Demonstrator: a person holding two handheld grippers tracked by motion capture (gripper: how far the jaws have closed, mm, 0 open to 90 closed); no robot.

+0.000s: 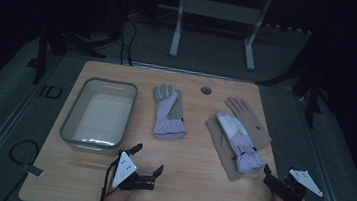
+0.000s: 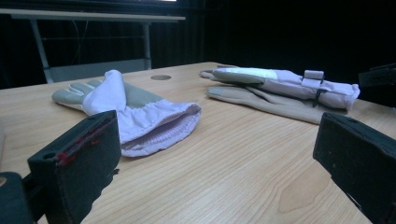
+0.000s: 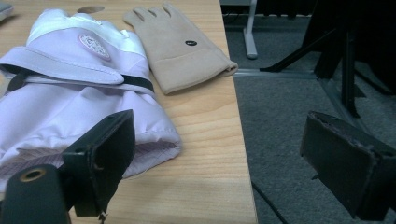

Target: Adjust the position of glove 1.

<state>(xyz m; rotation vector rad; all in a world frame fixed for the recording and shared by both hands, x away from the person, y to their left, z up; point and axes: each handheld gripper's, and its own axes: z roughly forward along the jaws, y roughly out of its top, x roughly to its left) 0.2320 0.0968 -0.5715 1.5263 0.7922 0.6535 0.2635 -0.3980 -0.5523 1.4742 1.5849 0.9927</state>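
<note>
A lavender glove with a grey palm (image 1: 167, 112) lies flat mid-table, its cuff toward me (image 2: 140, 116). At the right a lavender and white glove (image 1: 240, 142) rests on a beige glove (image 1: 222, 148), with a second beige glove (image 1: 251, 120) beside it. My left gripper (image 1: 147, 158) hovers near the front edge, open, with nothing between the jaws (image 2: 217, 158). My right gripper (image 1: 278, 175) sits at the front right corner, open (image 3: 224, 158), with one jaw just short of the lavender and white glove's cuff (image 3: 70, 93) and the other out past the table edge.
A grey plastic bin (image 1: 72, 114) stands at the left of the table. A round cable hole (image 1: 206, 90) lies near the far edge. A metal table frame (image 1: 177, 25) stands behind on the grey floor, and the table's right edge (image 3: 240, 140) is close.
</note>
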